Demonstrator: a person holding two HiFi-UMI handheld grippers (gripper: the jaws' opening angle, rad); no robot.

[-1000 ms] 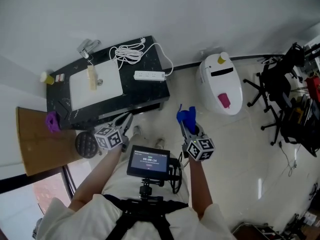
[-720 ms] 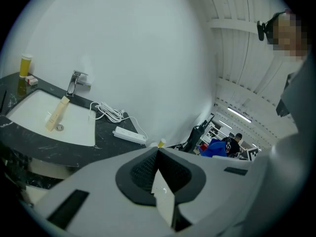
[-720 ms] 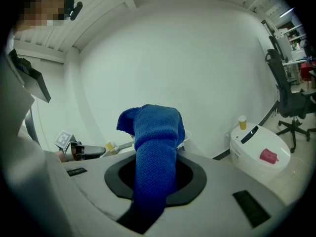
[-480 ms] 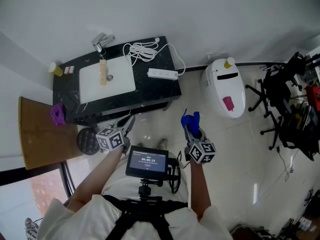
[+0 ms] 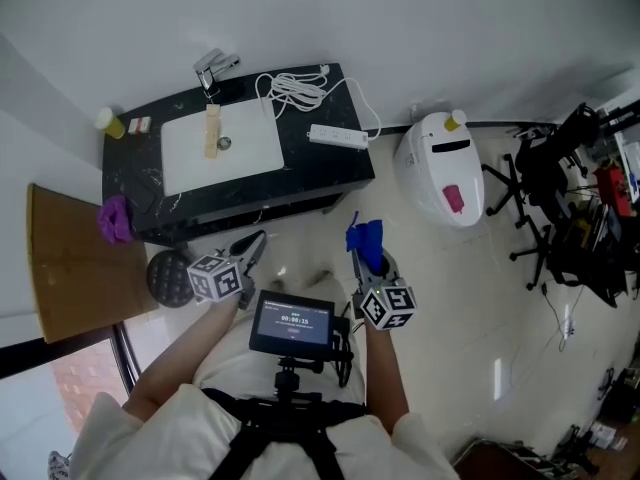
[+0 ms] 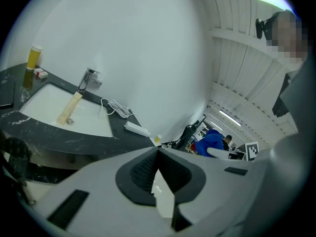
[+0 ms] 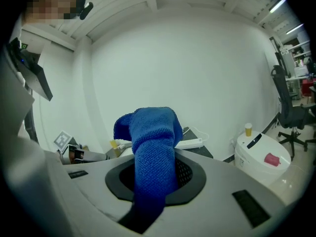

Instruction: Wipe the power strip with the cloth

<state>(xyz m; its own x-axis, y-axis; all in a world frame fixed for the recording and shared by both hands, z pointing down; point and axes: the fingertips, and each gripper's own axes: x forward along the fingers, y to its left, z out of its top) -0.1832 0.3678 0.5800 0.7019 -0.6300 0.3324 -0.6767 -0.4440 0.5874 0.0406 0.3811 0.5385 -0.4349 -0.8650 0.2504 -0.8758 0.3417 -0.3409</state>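
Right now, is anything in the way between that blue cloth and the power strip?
Nothing visible. The right gripper holds the blue cloth over the floor in front of the black counter; the power strip lies near the counter's right end, its coiled cord behind it.

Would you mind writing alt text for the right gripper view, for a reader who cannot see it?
The right gripper is shut on a blue cloth that stands up between its jaws. Behind it, a white power strip lies on a dark counter, and a white rounded bin stands on the floor at right.
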